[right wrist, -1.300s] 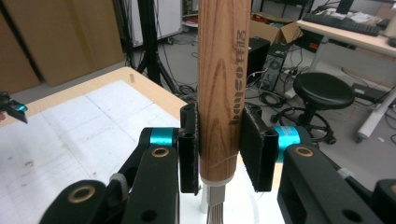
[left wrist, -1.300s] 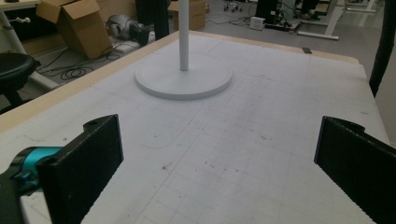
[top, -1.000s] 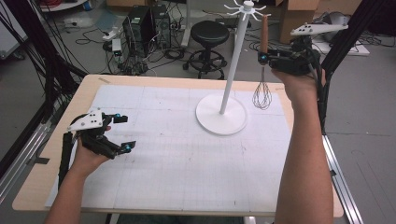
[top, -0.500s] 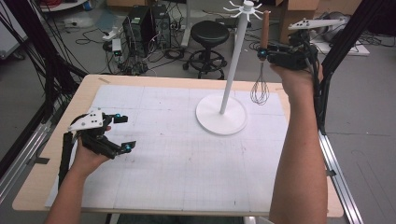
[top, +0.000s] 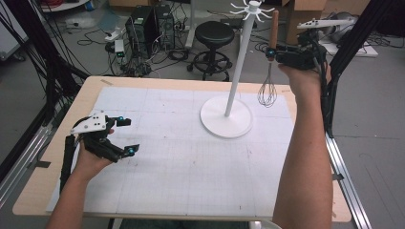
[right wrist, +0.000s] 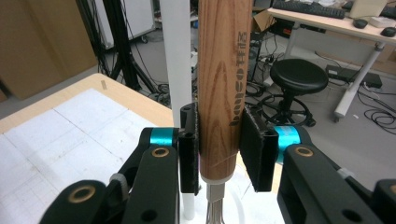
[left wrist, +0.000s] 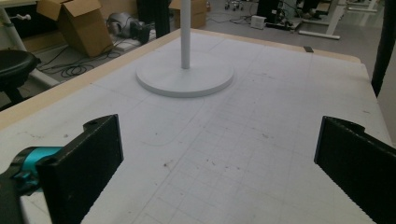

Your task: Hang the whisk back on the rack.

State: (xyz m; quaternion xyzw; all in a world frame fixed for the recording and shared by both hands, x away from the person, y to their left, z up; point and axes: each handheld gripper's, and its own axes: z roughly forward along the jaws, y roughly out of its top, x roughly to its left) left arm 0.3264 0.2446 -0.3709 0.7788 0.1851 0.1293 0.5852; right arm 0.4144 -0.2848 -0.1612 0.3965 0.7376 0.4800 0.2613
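Nearest me, at about eight o'clock on the gridded mat (top: 181, 162), my left gripper (top: 125, 137) rests idle with its jaws spread wide over bare paper. Farther out at two o'clock, my right gripper (top: 273, 53) is clamped on the wooden handle of the whisk (top: 268, 88), wires hanging down. Since a second ago I have lifted it higher and nearer the white hook stand (top: 237, 67); the handle top now sits just beside the hooks at twelve o'clock. I judge hanging it comes next.
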